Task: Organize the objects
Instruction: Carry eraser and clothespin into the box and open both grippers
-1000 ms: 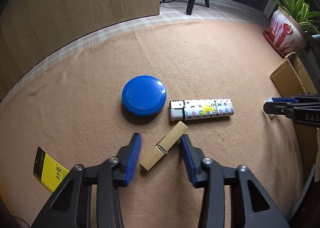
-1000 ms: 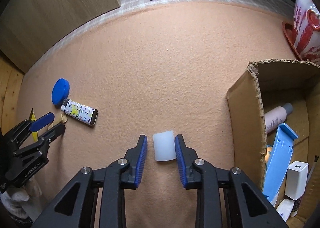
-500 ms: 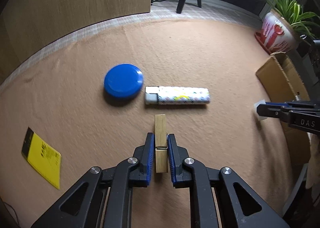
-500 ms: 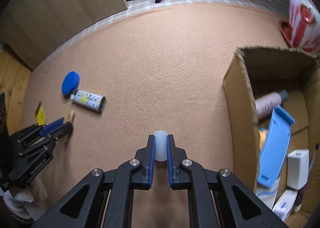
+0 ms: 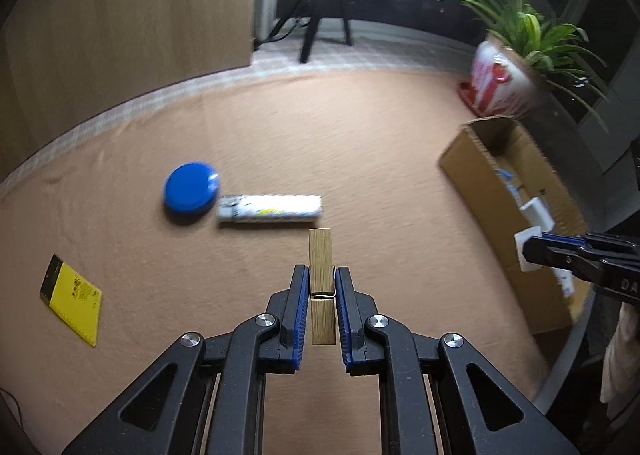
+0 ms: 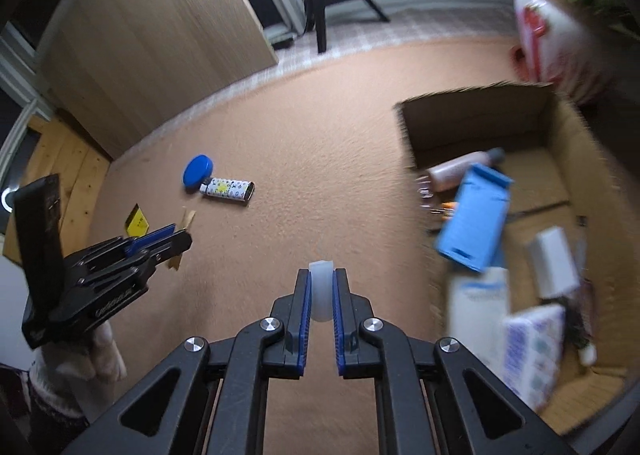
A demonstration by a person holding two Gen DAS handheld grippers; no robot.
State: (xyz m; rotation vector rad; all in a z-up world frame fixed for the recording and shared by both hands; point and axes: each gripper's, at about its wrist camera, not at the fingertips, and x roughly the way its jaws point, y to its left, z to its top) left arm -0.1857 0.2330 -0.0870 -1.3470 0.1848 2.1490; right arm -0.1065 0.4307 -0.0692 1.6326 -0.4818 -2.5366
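My left gripper point(image 5: 321, 273) is shut on a wooden clothespin point(image 5: 321, 263), held upright above the peach cloth. A blue round lid point(image 5: 191, 193) and a patterned lighter point(image 5: 270, 208) lie just beyond it, and a yellow card point(image 5: 74, 293) lies at the left. My right gripper point(image 6: 321, 277) is shut on a small white translucent cap point(image 6: 321, 287), lifted off the cloth left of the open cardboard box point(image 6: 560, 123). From the right wrist view the left gripper point(image 6: 176, 237) shows at the left with the clothespin point(image 6: 186, 220). The right gripper point(image 5: 532, 245) shows at the right edge of the left wrist view.
The box holds a blue plastic holder point(image 6: 474, 221), a pink bottle point(image 6: 460, 171), white boxes and packets. A potted plant point(image 5: 504, 79) stands behind the box. A wooden panel point(image 5: 128, 15) and a tripod point(image 5: 324, 27) stand beyond the cloth's far edge.
Both grippers closed, the left on the clothespin and the right on the white cap, then rose off the cloth. The right gripper swung toward the box, which now shows more of its contents.
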